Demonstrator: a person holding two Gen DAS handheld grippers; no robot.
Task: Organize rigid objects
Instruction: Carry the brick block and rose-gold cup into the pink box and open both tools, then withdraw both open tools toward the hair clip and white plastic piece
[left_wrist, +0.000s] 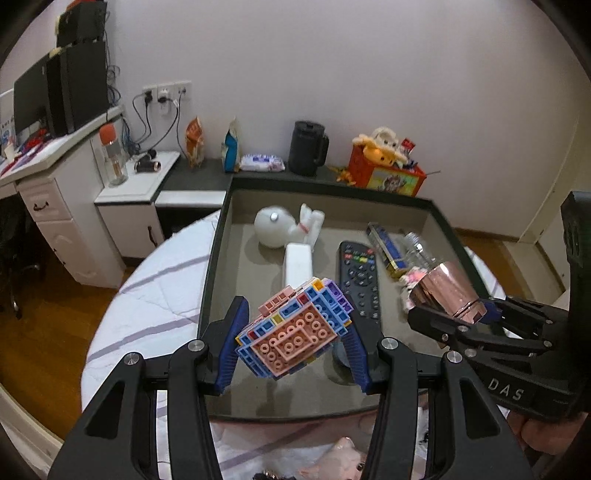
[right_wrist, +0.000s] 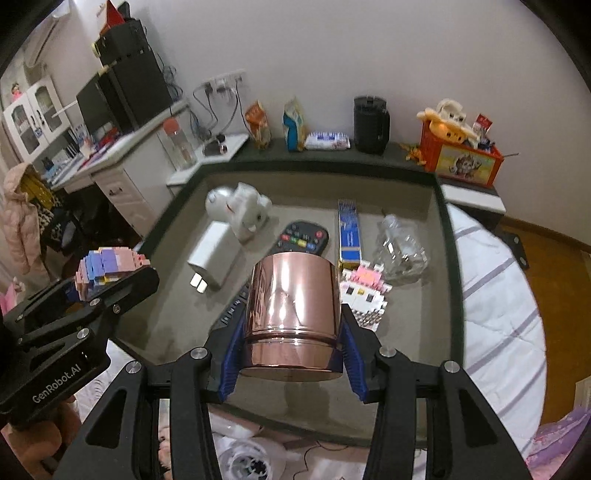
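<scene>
A pastel plastic building-brick block (left_wrist: 295, 328) is clamped between the left gripper (left_wrist: 295, 343) fingers above the dark-rimmed grey tray (left_wrist: 218, 236). A shiny copper-coloured metal cup (right_wrist: 293, 314) is pinched by the right gripper (right_wrist: 291, 354), likewise above that tray's near edge.

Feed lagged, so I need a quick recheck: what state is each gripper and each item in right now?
Left gripper: shut on the block model, above the tray.
Right gripper: shut on the copper cup.
Remote: lying flat, buttons up.
Charger: lying flat.
Clear bottle: on its side.
</scene>
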